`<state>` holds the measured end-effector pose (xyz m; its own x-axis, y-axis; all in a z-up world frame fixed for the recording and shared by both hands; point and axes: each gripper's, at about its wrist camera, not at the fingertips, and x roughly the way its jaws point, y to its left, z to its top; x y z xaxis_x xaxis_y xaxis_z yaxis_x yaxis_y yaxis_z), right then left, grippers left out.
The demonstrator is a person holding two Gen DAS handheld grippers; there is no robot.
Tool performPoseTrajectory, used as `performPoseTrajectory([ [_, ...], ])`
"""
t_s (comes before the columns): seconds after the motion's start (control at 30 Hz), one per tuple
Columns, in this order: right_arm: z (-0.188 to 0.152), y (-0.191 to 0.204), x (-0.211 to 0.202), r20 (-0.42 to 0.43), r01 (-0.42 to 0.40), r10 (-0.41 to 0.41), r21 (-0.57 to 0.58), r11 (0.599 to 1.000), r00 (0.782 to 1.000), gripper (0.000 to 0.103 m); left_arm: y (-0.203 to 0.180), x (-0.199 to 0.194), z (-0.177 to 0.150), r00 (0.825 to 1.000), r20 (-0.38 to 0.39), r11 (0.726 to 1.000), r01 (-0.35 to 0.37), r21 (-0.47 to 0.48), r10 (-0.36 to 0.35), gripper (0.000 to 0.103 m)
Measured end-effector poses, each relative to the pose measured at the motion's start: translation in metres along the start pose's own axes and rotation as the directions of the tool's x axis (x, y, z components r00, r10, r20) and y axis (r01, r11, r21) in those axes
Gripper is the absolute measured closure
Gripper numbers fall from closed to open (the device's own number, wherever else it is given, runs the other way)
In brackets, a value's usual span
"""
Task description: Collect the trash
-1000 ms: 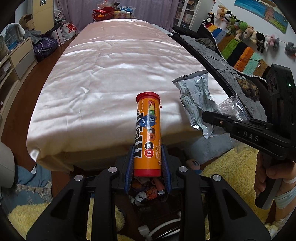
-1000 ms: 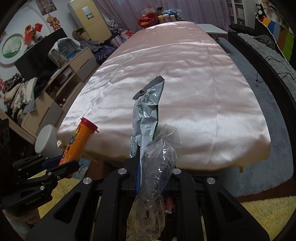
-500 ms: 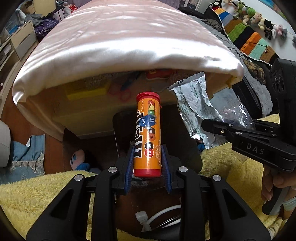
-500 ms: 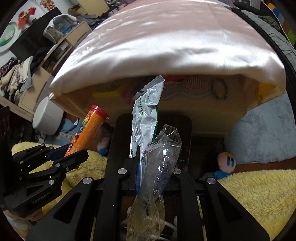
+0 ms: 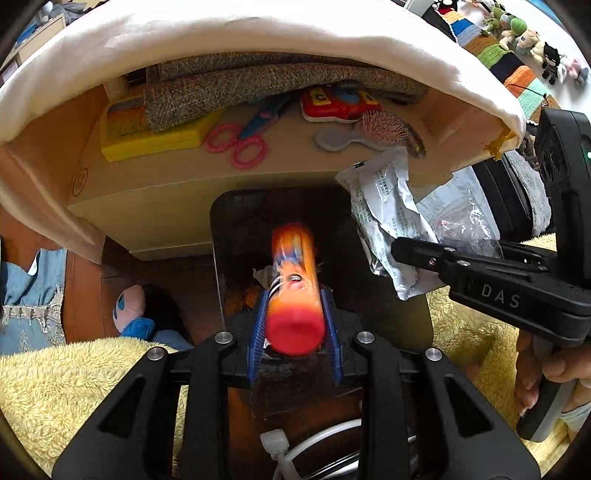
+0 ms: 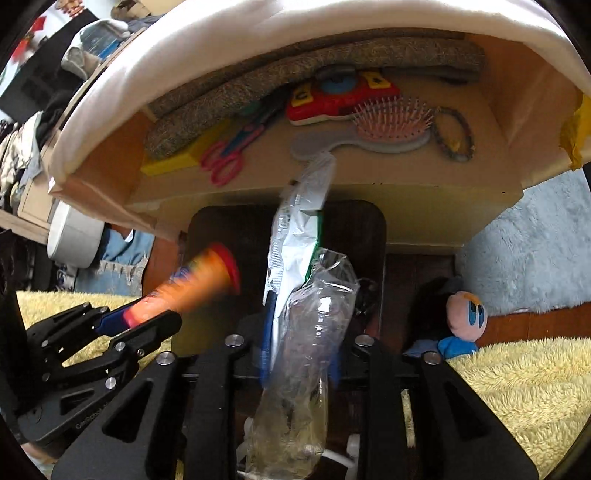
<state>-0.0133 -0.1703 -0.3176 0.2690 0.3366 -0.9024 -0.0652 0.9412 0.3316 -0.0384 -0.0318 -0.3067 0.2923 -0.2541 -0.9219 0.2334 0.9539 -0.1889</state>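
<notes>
Between the blue pads of the left gripper (image 5: 294, 325) an orange candy tube (image 5: 293, 288) is seen blurred, its red cap end turned toward the camera, where a second ago it was held upright and sharp between the same pads. Both grippers have been brought down from the level of the bed (image 5: 258, 33), whose satin top filled the views before; now the underside shelf with pink scissors (image 5: 236, 144) and a hairbrush (image 5: 384, 127) is seen above the jaws, and a dark bin (image 5: 236, 229) lies directly beyond and below them. The left jaws are opening slightly, and the tube's blur and tilt are read as it slipping out of the grip, so it is judged to be released rather than clamped; whether the pads are quite clear of it cannot be told. For the task this is taken to mean that the drop into the bin is under way.

To the right of the tube, the right gripper (image 6: 299, 354) is seen with its jaws opening from a full clamp. A silver foil wrapper (image 6: 295, 236) and a crumpled clear plastic bag (image 6: 314, 332) stand between the pads, the wrapper's top blurred as if it is starting to move. The trash is not yet seen to fall, but the pads appear to be parted from it. Beyond these jaws the same dark bin mouth is seen, so both pieces are judged to be placed for the drop.
</notes>
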Motion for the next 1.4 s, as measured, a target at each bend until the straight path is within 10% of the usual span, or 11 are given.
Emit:
performPoseTrajectory([
  [0.23,0.004,-0.007,-0.008,0.033,-0.008,0.007,0.036,0.999,0.999,0.044,-0.002,-0.003,0.003,1.0,0.008,1.0,-0.022,0.002,0.022,0.061],
  [0.43,0.012,-0.01,-0.039,0.113,0.05,-0.053,0.036,0.998,0.992,0.003,-0.003,-0.016,0.008,0.999,0.03,0.999,-0.03,-0.012,0.03,0.021],
  [0.53,0.018,-0.009,-0.057,0.15,0.096,-0.095,0.006,0.995,0.984,0.003,-0.003,-0.028,0.013,0.998,0.05,0.999,-0.027,-0.017,0.028,0.007],
  [1.4,0.093,0.028,-0.179,0.461,0.228,-0.21,0.015,0.973,0.862,0.003,-0.02,-0.173,0.128,0.906,0.403,0.99,-0.143,0.001,0.131,0.008],
])
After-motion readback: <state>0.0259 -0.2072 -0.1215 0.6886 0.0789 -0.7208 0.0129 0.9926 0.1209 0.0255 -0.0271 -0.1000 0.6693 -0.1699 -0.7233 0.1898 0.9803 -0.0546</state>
